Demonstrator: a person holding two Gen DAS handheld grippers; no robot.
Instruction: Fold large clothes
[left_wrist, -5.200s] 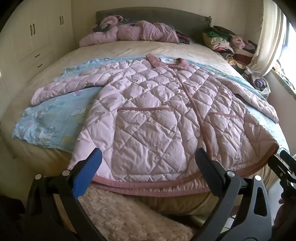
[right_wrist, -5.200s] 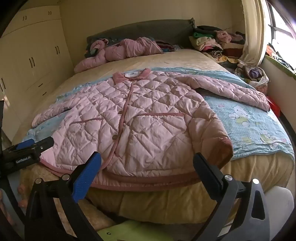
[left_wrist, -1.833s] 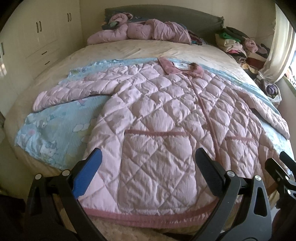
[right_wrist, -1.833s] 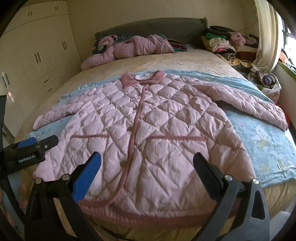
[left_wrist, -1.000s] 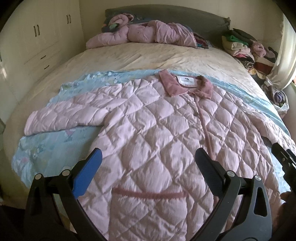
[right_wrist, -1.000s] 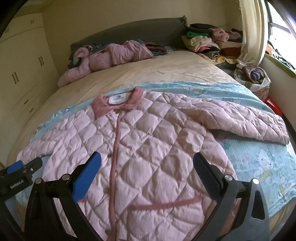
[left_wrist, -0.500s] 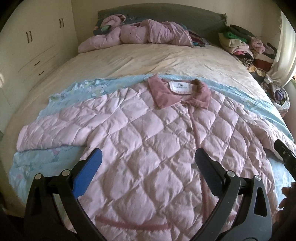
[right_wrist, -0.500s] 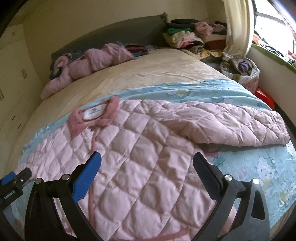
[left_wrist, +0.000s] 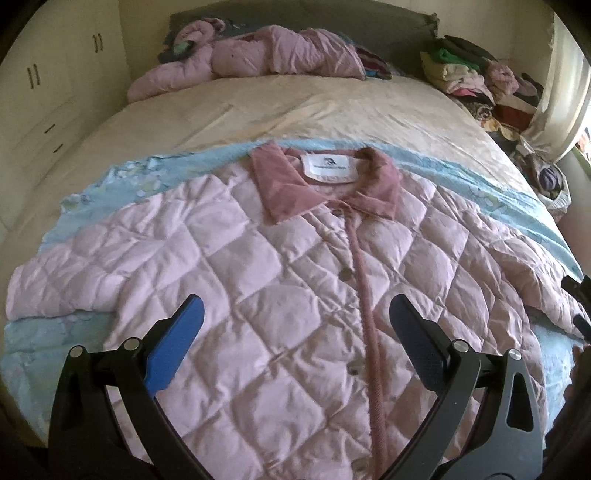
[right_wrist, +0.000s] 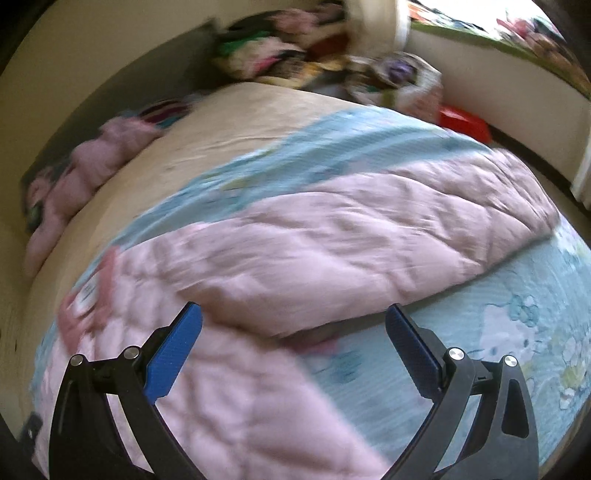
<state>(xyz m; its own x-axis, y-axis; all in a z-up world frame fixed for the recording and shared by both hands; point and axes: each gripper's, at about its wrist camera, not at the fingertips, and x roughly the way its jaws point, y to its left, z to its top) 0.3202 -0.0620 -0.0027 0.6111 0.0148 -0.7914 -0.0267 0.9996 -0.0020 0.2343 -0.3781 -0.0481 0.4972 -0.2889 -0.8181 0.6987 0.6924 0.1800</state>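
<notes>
Spread across the bed (left_wrist: 332, 107), over a blue blanket (right_wrist: 480, 332), lies the pink quilted jacket (left_wrist: 258, 295), buttoned and face up. I'd judge the sleeve (right_wrist: 369, 240) wants pinching near its cuff, then folding inward. My right gripper (right_wrist: 293, 345) hovers spread over the armpit; my left gripper (left_wrist: 295, 332) gapes empty below the collar (left_wrist: 325, 184).

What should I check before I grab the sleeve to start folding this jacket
1. Left gripper open and empty: ok.
2. Right gripper open and empty: ok.
3. Jacket spread flat, front up, buttoned: ok.
4. Sleeve lying out on the blue sheet, nothing on top of it: ok.
5. Right gripper lined up with the sleeve: ok, sleeve edge sits between the jaws, but the view is blurred.
6. Jacket hem position on the bed: cannot tell, out of view.
</notes>
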